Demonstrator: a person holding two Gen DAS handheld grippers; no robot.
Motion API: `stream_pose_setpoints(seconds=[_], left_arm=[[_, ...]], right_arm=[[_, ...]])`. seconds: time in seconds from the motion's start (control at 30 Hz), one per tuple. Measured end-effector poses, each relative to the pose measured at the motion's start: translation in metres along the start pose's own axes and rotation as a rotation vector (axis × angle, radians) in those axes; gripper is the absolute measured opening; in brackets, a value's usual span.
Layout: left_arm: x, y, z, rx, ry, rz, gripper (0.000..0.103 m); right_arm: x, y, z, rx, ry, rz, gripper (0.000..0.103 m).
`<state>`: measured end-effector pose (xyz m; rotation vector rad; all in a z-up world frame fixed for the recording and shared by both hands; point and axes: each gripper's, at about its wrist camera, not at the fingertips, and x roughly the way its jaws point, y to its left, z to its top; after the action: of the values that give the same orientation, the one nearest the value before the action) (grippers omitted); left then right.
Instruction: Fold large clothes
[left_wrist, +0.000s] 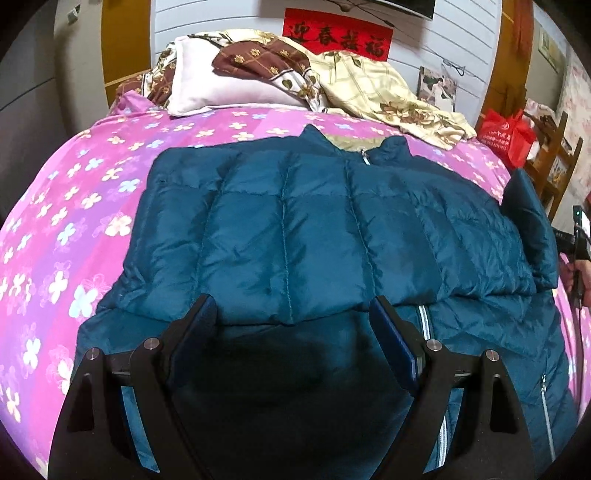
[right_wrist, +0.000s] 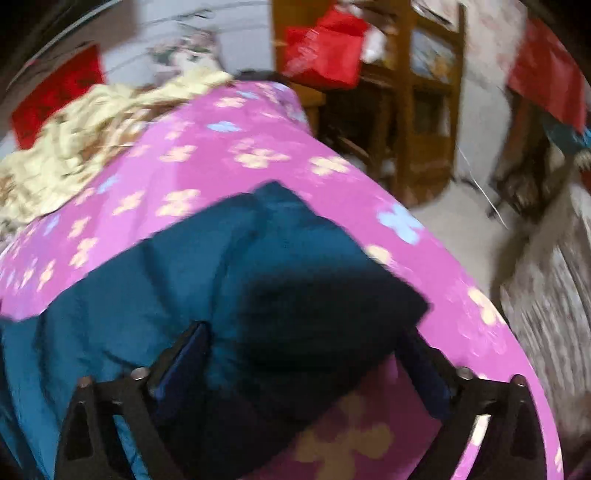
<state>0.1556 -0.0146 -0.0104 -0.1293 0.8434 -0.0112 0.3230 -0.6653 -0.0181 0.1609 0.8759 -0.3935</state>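
Teal jacket (left_wrist: 295, 221) edge under blur

Right wrist view smeared throughout: red bag (right_wrist: 321, 55), wooden chair (right_wrist: 417, 110) without detail. Jacket (left_wrist: 295, 229) hem cut off by lower edge, partly hidden behind left gripper (left_wrist: 293, 317). Right gripper (left_wrist: 578, 236) clipped at edge.

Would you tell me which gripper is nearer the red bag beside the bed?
Right. The right gripper hovers over the bed corner by the red bag; the left gripper is mid-jacket.
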Motion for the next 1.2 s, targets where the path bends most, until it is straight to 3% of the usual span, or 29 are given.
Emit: stream_pose_setpoints(seconds=[0.03,0.1,0.13,0.37,0.57,0.67,0.87,1.03,1.2], left_arm=[[0.0,0.0,-0.001,-0.003,0.002,0.0,0.085],[0.001,0.004,0.0,-0.014,0.004,0.009,0.085],[0.001,0.005,-0.001,-0.022,0.005,0.015,0.085],[0.005,0.029,0.0,-0.084,0.05,0.064,0.085],[-0.003,0.048,0.002,-0.155,0.049,0.059,0.085],[-0.011,0.051,0.003,-0.148,0.028,0.064,0.085],[-0.012,0.058,0.004,-0.161,0.026,0.065,0.085],[-0.004,0.067,0.008,-0.178,0.065,0.069,0.085],[-0.011,0.081,0.017,-0.211,0.038,0.067,0.085]], right_arm=[[-0.003,0.003,-0.001,-0.016,-0.01,0.011,0.044],[-0.011,0.006,-0.005,-0.026,-0.005,-0.01,0.014],[-0.017,0.007,-0.007,-0.031,-0.016,-0.047,0.01],[-0.118,-0.014,-0.024,0.057,-0.167,-0.21,0.008],[-0.237,-0.007,-0.032,0.057,-0.291,-0.227,0.008],[-0.289,0.028,-0.038,0.002,-0.35,-0.19,0.008],[-0.327,0.149,-0.072,-0.127,-0.366,0.048,0.008],[-0.29,0.277,-0.132,-0.241,-0.259,0.271,0.008],[-0.255,0.396,-0.189,-0.327,-0.163,0.472,0.008]])
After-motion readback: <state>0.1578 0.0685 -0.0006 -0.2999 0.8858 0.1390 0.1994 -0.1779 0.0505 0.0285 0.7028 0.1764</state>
